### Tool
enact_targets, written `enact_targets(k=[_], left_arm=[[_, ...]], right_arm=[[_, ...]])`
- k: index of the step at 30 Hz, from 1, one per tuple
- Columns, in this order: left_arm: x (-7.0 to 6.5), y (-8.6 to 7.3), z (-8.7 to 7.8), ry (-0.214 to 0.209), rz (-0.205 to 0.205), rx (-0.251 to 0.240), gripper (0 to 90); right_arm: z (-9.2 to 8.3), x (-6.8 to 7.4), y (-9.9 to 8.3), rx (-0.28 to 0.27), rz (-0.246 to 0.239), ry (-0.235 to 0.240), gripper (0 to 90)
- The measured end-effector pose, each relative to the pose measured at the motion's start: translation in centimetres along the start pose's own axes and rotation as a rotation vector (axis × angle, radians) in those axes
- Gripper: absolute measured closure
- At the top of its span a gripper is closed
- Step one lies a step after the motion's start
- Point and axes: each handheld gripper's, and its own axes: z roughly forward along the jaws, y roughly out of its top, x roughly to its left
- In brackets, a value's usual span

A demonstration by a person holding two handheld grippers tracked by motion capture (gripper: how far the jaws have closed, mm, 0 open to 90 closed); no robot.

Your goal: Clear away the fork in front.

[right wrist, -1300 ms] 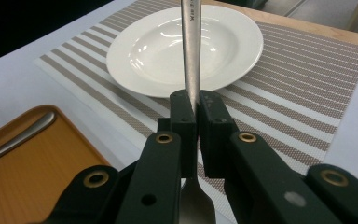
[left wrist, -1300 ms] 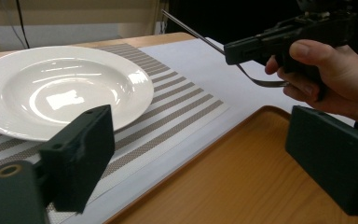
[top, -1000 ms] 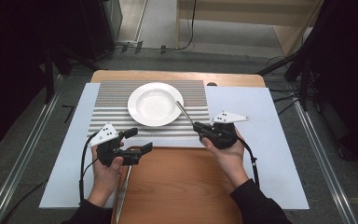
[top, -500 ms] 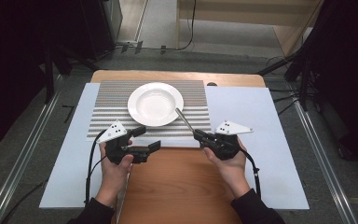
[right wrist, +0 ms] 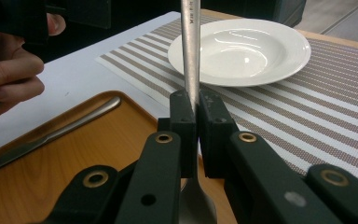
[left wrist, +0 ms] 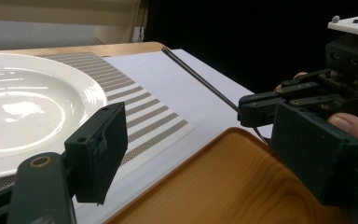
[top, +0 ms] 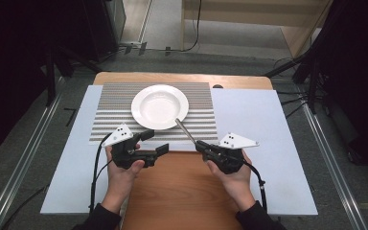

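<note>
Cutlery is the matter in hand: a metal spoon [right wrist: 190, 56] is clamped between the jaws of the right hand-held gripper [top: 202, 145], pinched low on its handle with the bowl end tucked back towards the palm and the long handle jutting forward, its tip above the striped placemat [top: 110, 108] just beside the white plate [top: 160, 106]. In the right gripper view the two black pads are seen pressed flat against the narrow shaft. The spoon is judged to be stiff, fairly light, and smooth enough to twist or slide in so small a contact patch; a grip nearer the middle of the handle would be steadier, and sudden swings are best avoided. The plate is judged to be hard and brittle, so contact with the metal tip should be kept gentle.

The left hand-held gripper [top: 154, 143] is held with its jaws apart and nothing between them; they have just been closing slightly. It hovers over the near edge of the placemat, beside the wooden tray [top: 182, 191]. A knife [right wrist: 46, 135] is seen lying in that tray on the tabletop [top: 263, 120].
</note>
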Motion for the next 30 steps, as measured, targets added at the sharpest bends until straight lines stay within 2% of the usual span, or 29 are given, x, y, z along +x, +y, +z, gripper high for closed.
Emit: enact_targets(k=[9,15,21,30], left_arm=[[-0.8,-0.3,0.1,-0.009,-0.023,0.001,25.1],[-1.0,-0.4,0.2,-0.025,-0.045,-0.002,29.6],[-1.1,-0.6,0.6,-0.043,-0.067,0.013,30.4],[-1.0,-0.8,0.8,-0.077,-0.108,0.006,32.4]], right_arm=[[-0.4,1.0,-0.3,-0.022,0.004,0.016,84.2],[-0.2,2.0,-0.4,-0.042,-0.025,0.039,84.2],[-0.1,2.5,-0.4,-0.048,-0.038,0.052,84.2],[0.2,3.8,-0.5,-0.06,-0.065,0.077,84.2]])
